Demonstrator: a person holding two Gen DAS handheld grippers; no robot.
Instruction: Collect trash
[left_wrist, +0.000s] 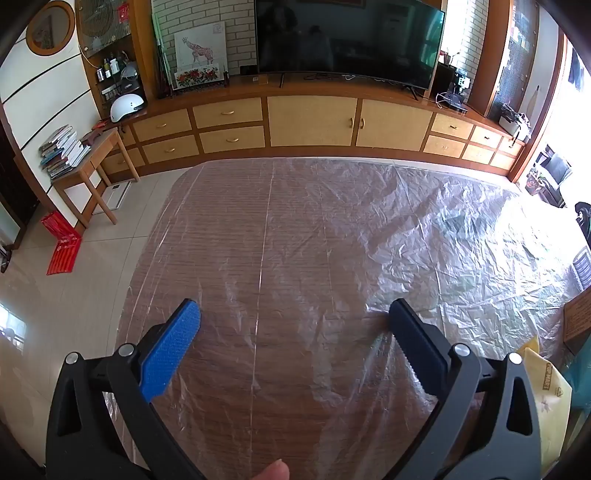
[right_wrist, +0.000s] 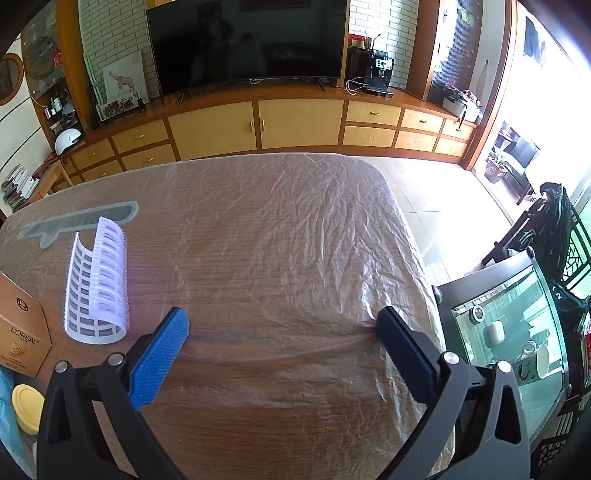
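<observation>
In the right wrist view a curled white plastic grid sheet (right_wrist: 96, 280) lies on the plastic-covered wooden table (right_wrist: 280, 236), left of my open right gripper (right_wrist: 280, 325). A grey flat plastic strip (right_wrist: 79, 219) lies behind it. A tan L'Oreal box (right_wrist: 22, 332) and a yellow round lid (right_wrist: 27, 408) sit at the left edge. In the left wrist view my left gripper (left_wrist: 293, 314) is open and empty above the table (left_wrist: 280, 229). A yellow wrapper (left_wrist: 546, 391) and a brown box (left_wrist: 578, 317) lie at the right edge.
A long wooden cabinet with a TV (left_wrist: 347, 37) stands beyond the table. A small side table with books (left_wrist: 62, 151) and a red bag (left_wrist: 61, 243) are on the left floor. A glass-topped stand with cups (right_wrist: 517, 332) stands right of the table.
</observation>
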